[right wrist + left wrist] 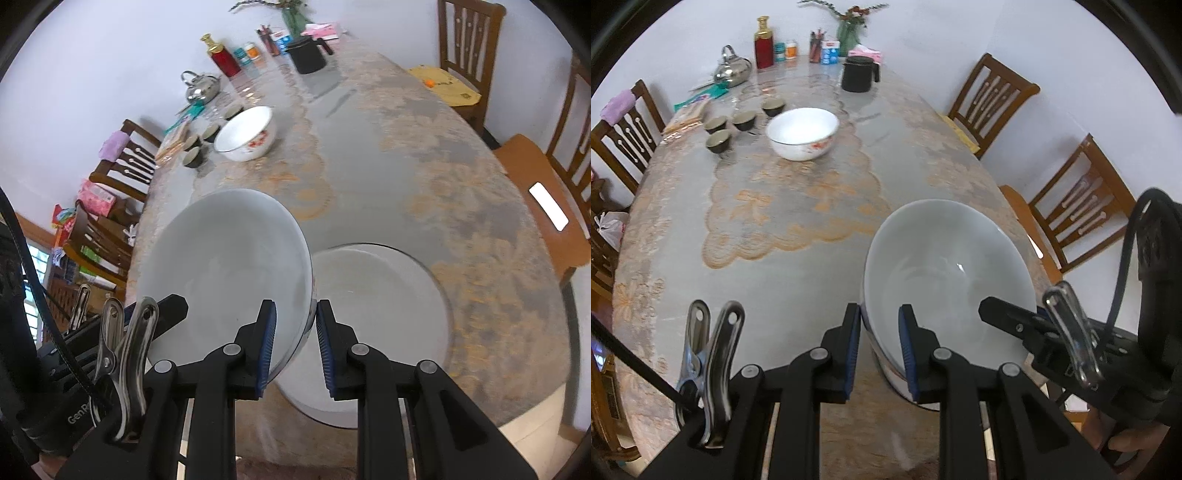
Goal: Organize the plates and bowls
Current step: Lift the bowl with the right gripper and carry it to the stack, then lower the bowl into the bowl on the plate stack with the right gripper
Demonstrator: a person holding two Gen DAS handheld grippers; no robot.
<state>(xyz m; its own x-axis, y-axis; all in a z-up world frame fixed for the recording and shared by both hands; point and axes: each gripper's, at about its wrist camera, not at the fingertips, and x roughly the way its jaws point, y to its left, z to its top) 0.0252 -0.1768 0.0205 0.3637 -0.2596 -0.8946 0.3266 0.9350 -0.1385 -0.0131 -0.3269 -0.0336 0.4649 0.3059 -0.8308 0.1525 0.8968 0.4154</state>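
The large white bowl (945, 273) hangs tilted above the near end of the surface (798, 266), gripped from both sides: the left gripper (881, 347) has its fingers clamped on the rim at the bowl's nine o'clock edge, and the right gripper (295, 343) has its fingers clamped on the rim at three o'clock. Just beside the bowl, at four o'clock in the right wrist view, a white plate (384, 332) lies flat. Well apart at twelve o'clock stands a flowered bowl (802, 133), with small dark cups (744, 121) at its nine o'clock.
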